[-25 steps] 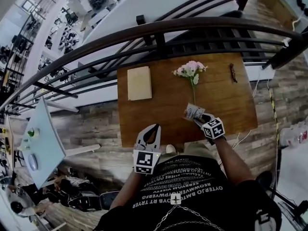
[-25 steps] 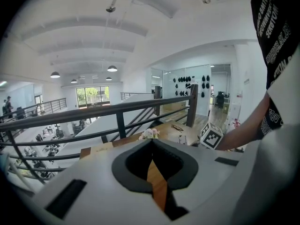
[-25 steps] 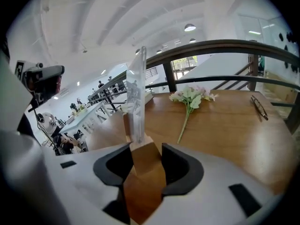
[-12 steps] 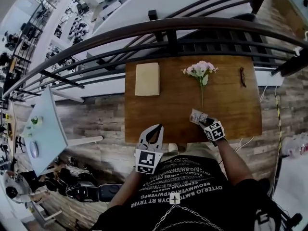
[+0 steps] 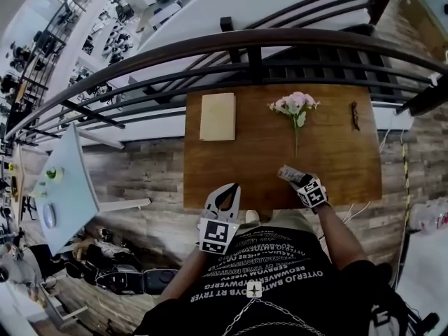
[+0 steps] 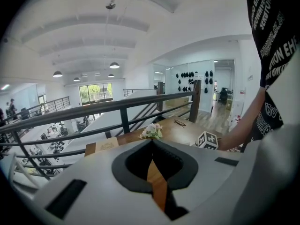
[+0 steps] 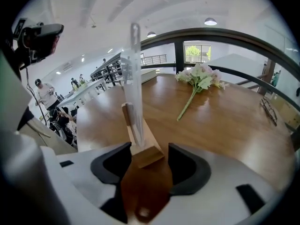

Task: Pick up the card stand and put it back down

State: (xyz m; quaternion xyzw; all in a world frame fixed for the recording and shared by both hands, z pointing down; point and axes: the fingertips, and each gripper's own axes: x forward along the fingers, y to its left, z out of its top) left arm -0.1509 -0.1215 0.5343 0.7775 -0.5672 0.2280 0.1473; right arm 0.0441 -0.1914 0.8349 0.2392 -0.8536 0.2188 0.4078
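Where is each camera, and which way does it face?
Head view: on the person's head, facing steeply down at the table; torso, both grippers show.
Left gripper view: on the left gripper, facing the railing; its shut jaws show.
Right gripper view: on the right gripper, facing the flowers; its just-opened jaws flank the card stand.
All share the flowers.

An office mezzanine: a railing [image 5: 294,35] overlooks desks [image 5: 115,12] on the floor below.

card stand [image 5: 288,173] on table [image 5: 231,177] front edge | flower [image 5: 295,108] behind it | notebook [image 5: 218,116] far-left
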